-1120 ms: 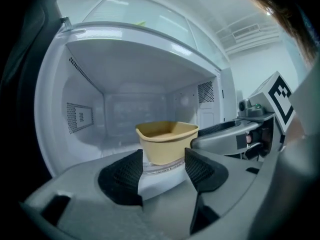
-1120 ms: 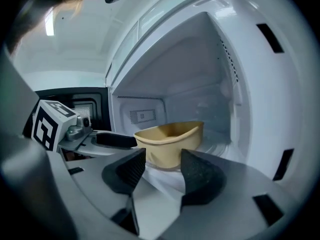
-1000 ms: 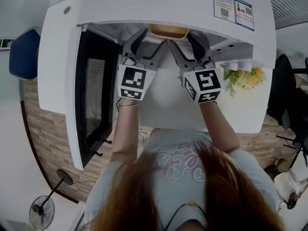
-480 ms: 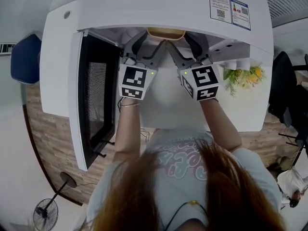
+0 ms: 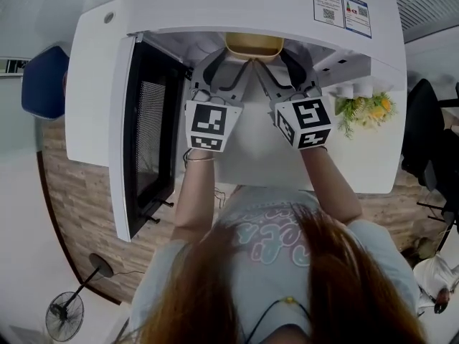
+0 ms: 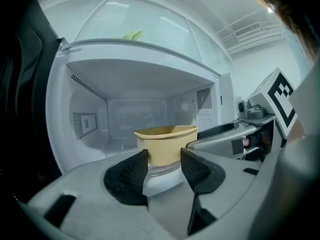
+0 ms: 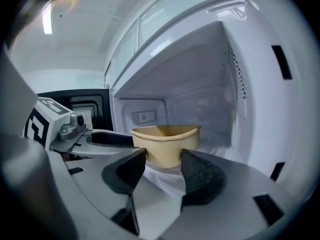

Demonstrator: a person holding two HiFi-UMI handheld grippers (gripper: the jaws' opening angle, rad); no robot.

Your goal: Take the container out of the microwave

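The tan tapered container [image 5: 253,46] is still inside the open white microwave [image 5: 237,6], unlifted; the right gripper [image 7: 163,156] pinches its base, and the left gripper [image 6: 164,156] has jaws that have just been closing onto it too.

The white table [image 5: 358,170] carries the open microwave [image 5: 251,6] and flowers [image 5: 366,111]. Inside the microwave, the container [image 6: 165,141] sits on a glass turntable [image 6: 163,170].
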